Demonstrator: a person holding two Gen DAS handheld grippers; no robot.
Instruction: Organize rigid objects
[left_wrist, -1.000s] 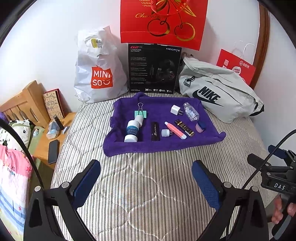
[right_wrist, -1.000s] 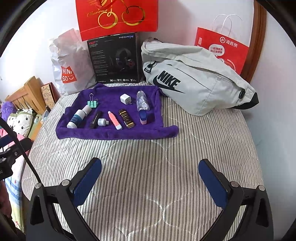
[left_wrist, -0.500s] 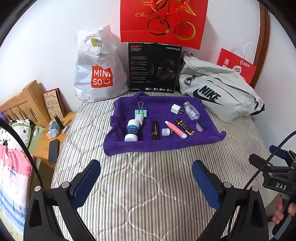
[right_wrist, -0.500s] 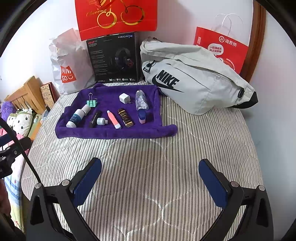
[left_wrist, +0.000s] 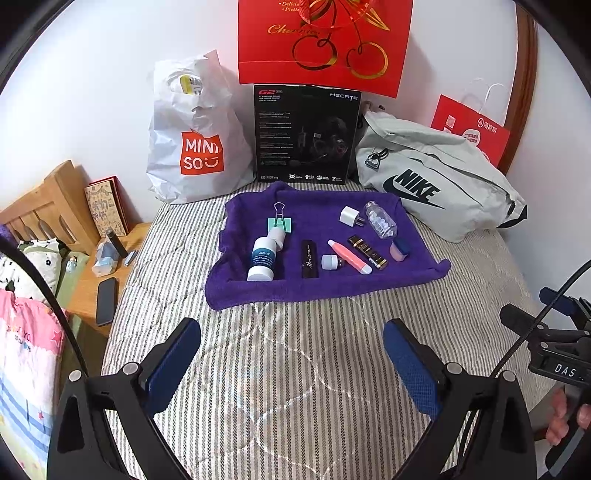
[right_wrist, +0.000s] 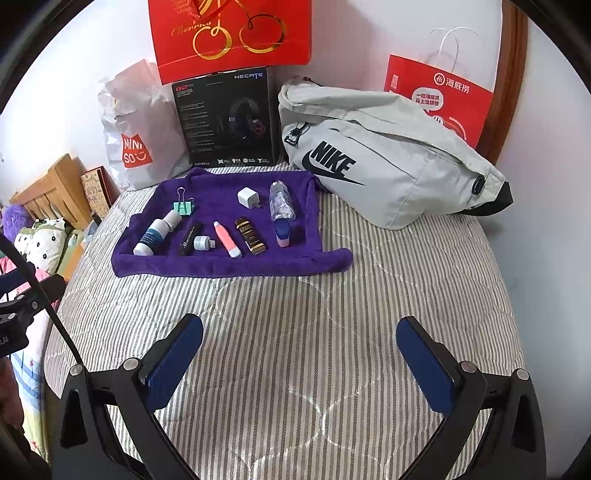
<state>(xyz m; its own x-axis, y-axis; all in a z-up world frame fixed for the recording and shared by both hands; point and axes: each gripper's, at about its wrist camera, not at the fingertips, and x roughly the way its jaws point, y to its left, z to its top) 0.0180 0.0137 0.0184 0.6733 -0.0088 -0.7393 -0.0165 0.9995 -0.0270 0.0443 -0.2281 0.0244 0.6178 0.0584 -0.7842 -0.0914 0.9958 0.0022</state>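
Both the left gripper (left_wrist: 291, 354) and right gripper (right_wrist: 300, 356) hang spread wide and empty over the striped mattress (right_wrist: 295, 314), well short of the purple towel (left_wrist: 325, 284) where 9 small items lie, among them a white bottle (left_wrist: 263, 258) and pink tube (left_wrist: 349, 255).

Purple towel (left_wrist: 325, 284) spread flat on the bed, holding a white bottle (left_wrist: 263, 258) lying down, green binder clip (left_wrist: 279, 223), black tube (left_wrist: 309, 258), pink tube (left_wrist: 349, 256), white charger plug (left_wrist: 349, 216), clear pill bottle (left_wrist: 380, 220), dark gold-lettered stick (left_wrist: 367, 252)
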